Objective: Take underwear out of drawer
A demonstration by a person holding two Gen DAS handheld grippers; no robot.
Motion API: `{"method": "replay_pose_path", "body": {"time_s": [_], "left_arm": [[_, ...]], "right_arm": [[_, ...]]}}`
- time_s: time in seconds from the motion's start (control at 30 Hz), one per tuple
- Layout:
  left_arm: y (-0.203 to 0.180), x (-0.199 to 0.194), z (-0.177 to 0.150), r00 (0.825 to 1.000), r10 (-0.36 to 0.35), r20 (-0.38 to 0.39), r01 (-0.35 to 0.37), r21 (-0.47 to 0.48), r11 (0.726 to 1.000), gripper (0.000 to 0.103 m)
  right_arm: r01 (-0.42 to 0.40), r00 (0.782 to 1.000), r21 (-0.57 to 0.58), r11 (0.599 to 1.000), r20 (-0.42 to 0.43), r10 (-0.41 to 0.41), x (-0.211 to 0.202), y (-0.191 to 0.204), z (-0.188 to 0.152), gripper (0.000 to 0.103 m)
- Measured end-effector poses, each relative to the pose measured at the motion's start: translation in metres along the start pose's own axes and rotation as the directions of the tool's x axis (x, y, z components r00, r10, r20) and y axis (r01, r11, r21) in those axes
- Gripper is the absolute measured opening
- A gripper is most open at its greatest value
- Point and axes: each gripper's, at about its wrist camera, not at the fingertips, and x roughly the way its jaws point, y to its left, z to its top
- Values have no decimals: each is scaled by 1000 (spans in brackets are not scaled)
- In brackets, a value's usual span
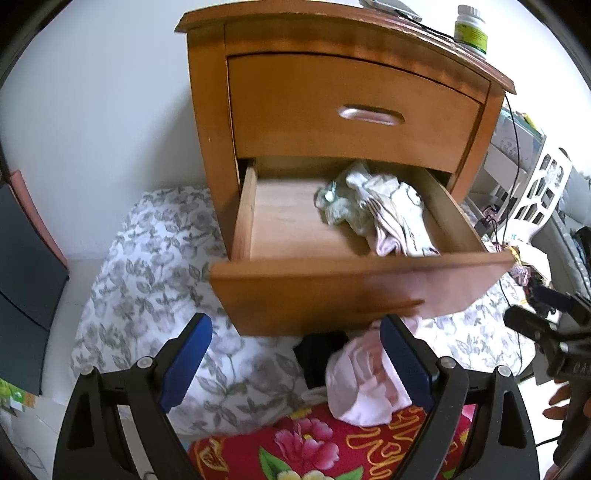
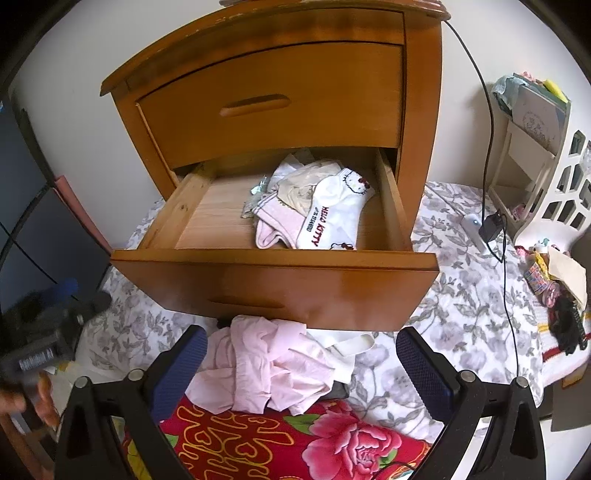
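The wooden nightstand's lower drawer [image 1: 332,291] [image 2: 280,284] is pulled out. Toward its right side lies a crumpled pile of underwear [image 1: 373,210], with a white Hello Kitty pair [image 2: 332,218] on top and a pink pair beside it. In front of the drawer a pink garment [image 2: 266,365] [image 1: 365,384] lies on the bed. My left gripper [image 1: 297,354] hangs open above the bed, its right finger over the pink garment. My right gripper [image 2: 303,365] is open too, its pads well clear of the pink garment below it.
The upper drawer [image 1: 351,110] is closed. A white bottle [image 1: 471,27] stands on the nightstand top. A black cable and charger [image 2: 493,225] lie right of the nightstand, near a white lattice rack [image 2: 554,177]. A red floral blanket [image 2: 295,435] lies nearest me.
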Motion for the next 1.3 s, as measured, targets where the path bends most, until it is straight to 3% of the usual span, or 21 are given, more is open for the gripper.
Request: {"method": "replay_pose_path", "body": {"time_s": [0.23,0.43,0.77,0.9,1.3], "left_arm": [[1,4,46,999,-16,28,15,33,999,93],[3,37,73,993,-81,-85,81,0,997,92],[-18,94,92,953,-177,-247,168,-56,984,91],[-33,114,98,938,-189,-291,181,-53,982,83],[-64,166,105,894,-211,-396,195,-80,978,80]], "right_arm": [[-8,1000,13,1000,21,7,-2,-9,5,103],[2,998,25,1000,55,-3,-7,-16,10,103],[-4,998,34,999,63,2,-1,-27,14,103],[-7,998,40,999,59,5,4,-33,15,103],[18,999,58,998,40,-20,17,-52,16,103]]}}
